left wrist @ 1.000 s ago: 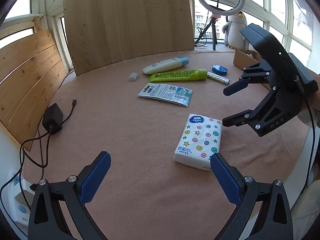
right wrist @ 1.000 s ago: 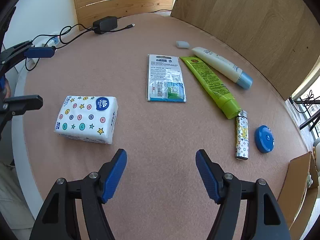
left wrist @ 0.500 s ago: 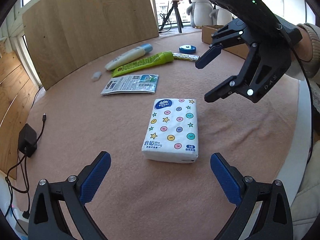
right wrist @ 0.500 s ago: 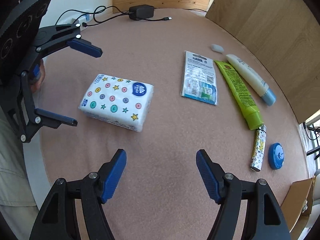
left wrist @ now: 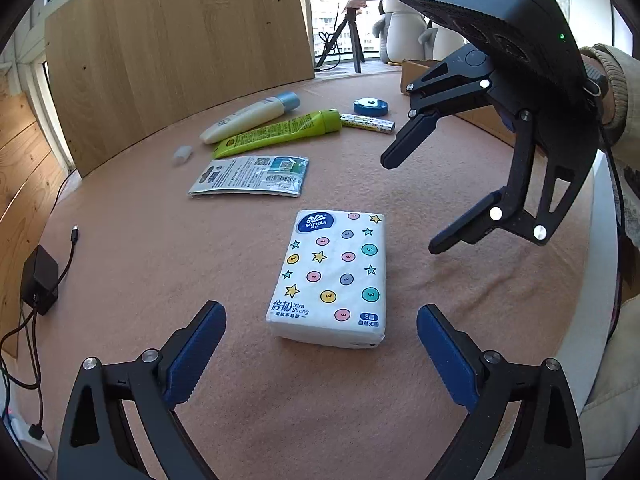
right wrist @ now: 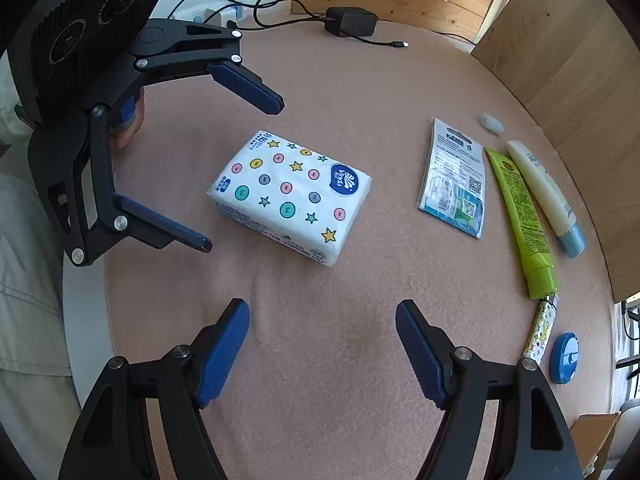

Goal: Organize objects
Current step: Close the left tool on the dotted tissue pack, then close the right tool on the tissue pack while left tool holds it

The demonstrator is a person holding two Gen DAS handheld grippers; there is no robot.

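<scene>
The white soft-pack of tissues printed with coloured dots and stars (left wrist: 331, 276) lies flat on the pink felt tabletop (left wrist: 152, 248), just ahead of the left tool (left wrist: 320, 344), whose jaws stand wide and empty. It looks light and squashy under slick plastic film, so its long sides seem the best hold. The right tool (right wrist: 322, 344), empty, is opening its jaws; the brown cardboard box (right wrist: 592, 436) is cut off, its contents hidden, possibly the destination.

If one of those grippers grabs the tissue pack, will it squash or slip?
The tissue pack looks soft: its plastic wrap puckers at the end, so it would probably dent under a squeeze. It is likely light for its size. The glossy wrap might slip a little, and lying flat, it shouldn't roll.
</scene>
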